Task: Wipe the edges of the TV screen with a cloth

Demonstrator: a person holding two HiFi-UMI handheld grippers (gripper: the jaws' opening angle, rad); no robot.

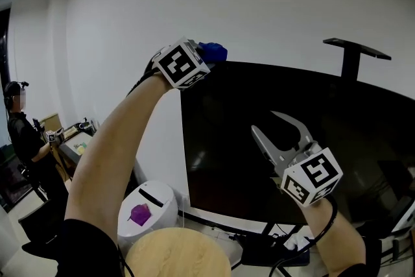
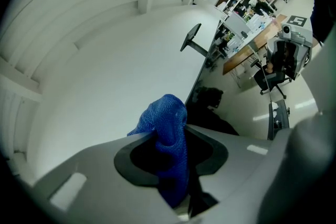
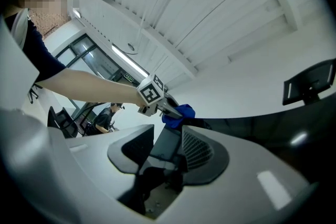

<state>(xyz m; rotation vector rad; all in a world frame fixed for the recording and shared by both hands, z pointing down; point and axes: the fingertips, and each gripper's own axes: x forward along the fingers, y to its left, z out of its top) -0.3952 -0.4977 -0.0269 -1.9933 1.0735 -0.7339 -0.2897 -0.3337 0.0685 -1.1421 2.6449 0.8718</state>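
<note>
Background person: stands at the far left [image 1: 19,133], well apart from you, beside a cluttered table.
Your left arm: reaches up and across, bare forearm [image 1: 110,139] raised toward the top of the screen.
Left gripper: your left gripper [image 2: 169,160] is clenched on the blue cloth, which is pinched between both pads and bunches out past the tips.
Cloth: the blue cloth [image 1: 213,50] sits at the upper left corner of the TV screen, touching its top edge.
White container: a rounded white container [image 1: 155,201] stands low, left of the screen's bottom corner, with a small purple thing [image 1: 139,214] on its front.
Wooden round: a pale round wooden top [image 1: 176,255] lies at the bottom, just under the container.
TV screen: the dark TV screen [image 1: 227,159] fills the centre and right, switched off, with a wall behind it.
Right gripper: your right gripper [image 1: 267,123] hangs in front of the screen's middle, jaws slightly parted, with nothing between them.
Bracket: a black bracket [image 1: 355,52] rises behind the screen's top edge at the right.
</note>
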